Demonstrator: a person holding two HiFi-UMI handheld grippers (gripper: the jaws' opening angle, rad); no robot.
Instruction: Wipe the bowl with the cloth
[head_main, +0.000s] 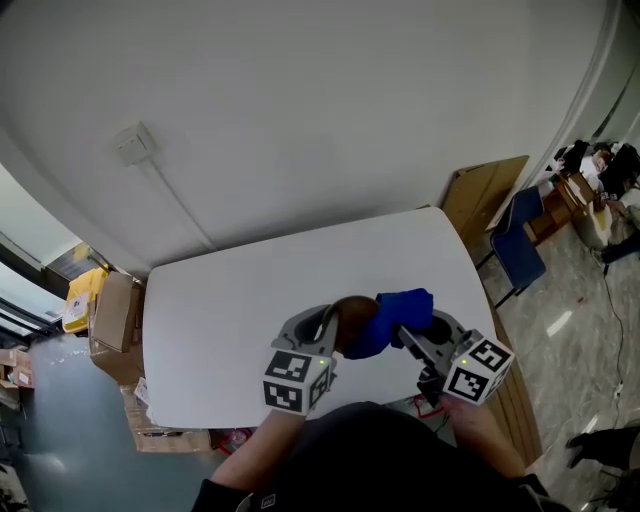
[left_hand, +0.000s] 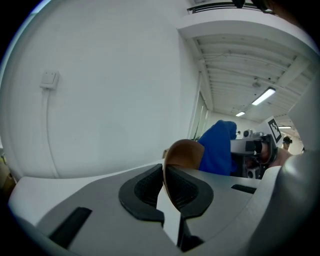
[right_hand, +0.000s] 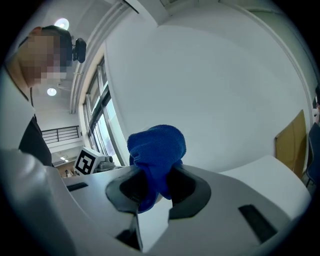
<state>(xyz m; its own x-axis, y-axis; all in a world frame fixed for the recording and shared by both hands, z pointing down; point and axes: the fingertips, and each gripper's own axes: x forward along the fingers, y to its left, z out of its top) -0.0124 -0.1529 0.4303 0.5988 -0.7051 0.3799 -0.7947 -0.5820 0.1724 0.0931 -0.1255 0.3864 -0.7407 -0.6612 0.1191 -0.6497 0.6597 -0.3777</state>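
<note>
The left gripper is clamped on the thin rim of the brown bowl, and the right gripper is clamped on the blue cloth, both over the white table. Cardboard boxes stand left of the table and a blue chair right of it. In the head view the cloth covers part of the bowl and probably touches it. Only the left gripper view shows the rim between the pads.
</note>
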